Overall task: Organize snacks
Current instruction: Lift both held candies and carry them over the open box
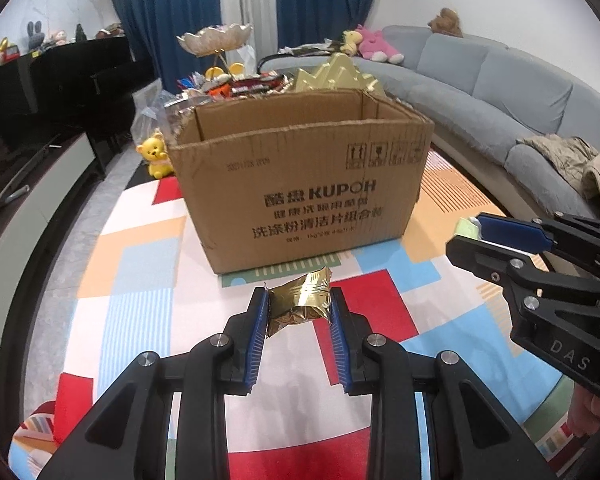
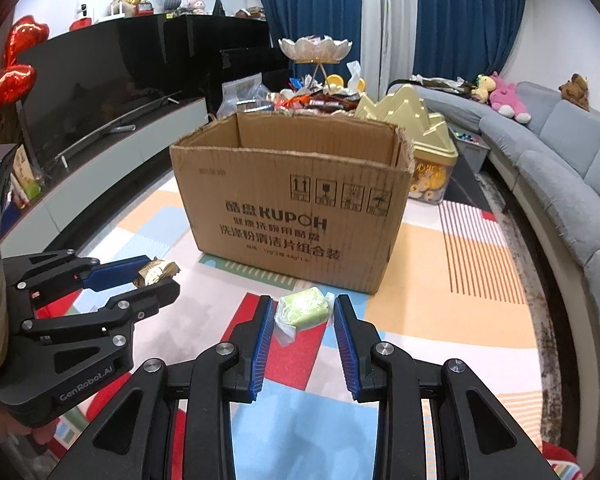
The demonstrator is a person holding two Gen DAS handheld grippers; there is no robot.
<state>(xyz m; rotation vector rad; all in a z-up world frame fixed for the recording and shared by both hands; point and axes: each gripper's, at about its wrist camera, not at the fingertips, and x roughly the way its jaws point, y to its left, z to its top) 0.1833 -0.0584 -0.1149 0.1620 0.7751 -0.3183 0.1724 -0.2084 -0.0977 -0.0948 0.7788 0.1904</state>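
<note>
We find the left gripper clamped on a gold foil snack and the right gripper clamped on a pale green wrapped snack. Both are held just in front of the open cardboard box, low against its printed face and above the patchwork play mat.

Progress, in our judgement, is early or mid-course: neither held snack is in the box, and a loose heap of snacks remains behind the box. The box floor is hidden from both views, so we cannot tell what it holds.

A gold mountain-shaped tin stands behind the box's right corner. A grey sofa curves to the box's right, a dark TV cabinet runs to its left, and blue curtains hang beyond.
</note>
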